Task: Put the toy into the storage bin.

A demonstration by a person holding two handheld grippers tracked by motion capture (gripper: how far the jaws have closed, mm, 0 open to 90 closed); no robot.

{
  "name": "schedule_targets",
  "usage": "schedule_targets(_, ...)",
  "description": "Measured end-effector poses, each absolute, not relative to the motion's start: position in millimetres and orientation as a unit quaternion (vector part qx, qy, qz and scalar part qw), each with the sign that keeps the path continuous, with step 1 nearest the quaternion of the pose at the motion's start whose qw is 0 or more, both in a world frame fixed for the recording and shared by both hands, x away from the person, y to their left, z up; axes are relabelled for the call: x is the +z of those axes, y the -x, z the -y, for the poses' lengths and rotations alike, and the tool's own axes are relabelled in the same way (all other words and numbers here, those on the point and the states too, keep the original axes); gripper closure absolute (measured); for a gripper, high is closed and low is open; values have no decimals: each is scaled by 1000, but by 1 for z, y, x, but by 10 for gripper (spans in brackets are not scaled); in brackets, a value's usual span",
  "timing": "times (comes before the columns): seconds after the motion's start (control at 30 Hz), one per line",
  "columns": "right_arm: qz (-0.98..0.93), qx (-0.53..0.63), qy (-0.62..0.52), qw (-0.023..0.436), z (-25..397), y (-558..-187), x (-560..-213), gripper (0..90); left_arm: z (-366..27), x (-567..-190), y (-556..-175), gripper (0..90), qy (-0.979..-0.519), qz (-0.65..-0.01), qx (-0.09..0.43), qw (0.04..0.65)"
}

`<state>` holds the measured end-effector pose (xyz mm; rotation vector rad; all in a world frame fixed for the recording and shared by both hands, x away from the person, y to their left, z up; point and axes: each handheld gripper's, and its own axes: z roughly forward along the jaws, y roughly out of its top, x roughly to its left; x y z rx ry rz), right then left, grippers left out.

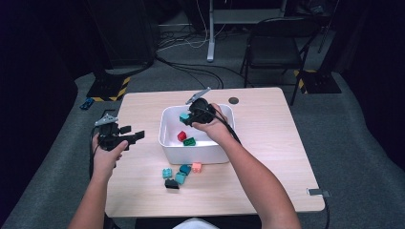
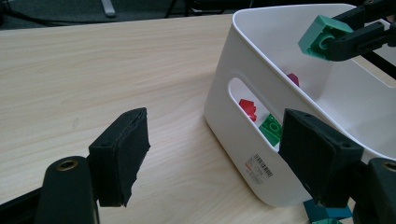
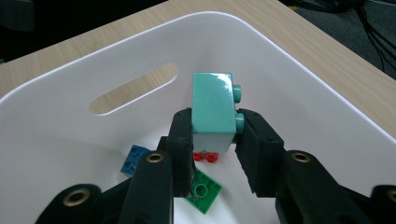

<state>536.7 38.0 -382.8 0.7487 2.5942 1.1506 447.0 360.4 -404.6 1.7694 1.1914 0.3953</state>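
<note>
A white bin [image 1: 168, 149] stands mid-table and holds a red brick [image 1: 182, 136] and a green brick [image 1: 189, 141]. My right gripper [image 1: 187, 118] hangs over the bin, shut on a teal brick [image 3: 214, 108] held above the bin's floor. The right gripper view also has a blue brick [image 3: 134, 158], a flat green brick [image 3: 204, 191] and a red brick [image 3: 206, 156] lying on the bin floor. My left gripper [image 1: 132, 134] is open over the bare table left of the bin [image 2: 243, 154], nothing between its pads [image 2: 122, 154].
Several loose bricks lie in front of the bin: teal ones [image 1: 180, 177], a pink one [image 1: 196, 167] and a black one [image 1: 171, 183]. A dark round hole [image 1: 233, 100] sits near the table's far edge. A folding chair [image 1: 279, 45] stands beyond the table.
</note>
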Motion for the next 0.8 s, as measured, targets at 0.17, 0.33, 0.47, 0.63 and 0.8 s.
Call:
schedule_targets(0.17, -880, 385, -259, 98, -41, -539, -389, 668, -360, -405, -447, 240, -721, -485, 162, 468)
schedule_targets(0.33, -881, 381, -261, 100, -40, -543, -393, 658, -361, -404, -447, 241, -719, -485, 162, 471)
schedule_targets(0.47, -873, 387, -277, 104, -39, -546, -394, 542, -361, -404, -447, 241, -719, -485, 162, 470)
schedule_targets(0.63, -868, 389, -286, 114, -37, -544, -390, 503, -360, -405, -447, 241, -720, -486, 161, 469)
schedule_targets(0.8, -865, 399, -283, 115, -29, -535, -377, 481, -361, -405, -447, 242, -720, -485, 161, 469)
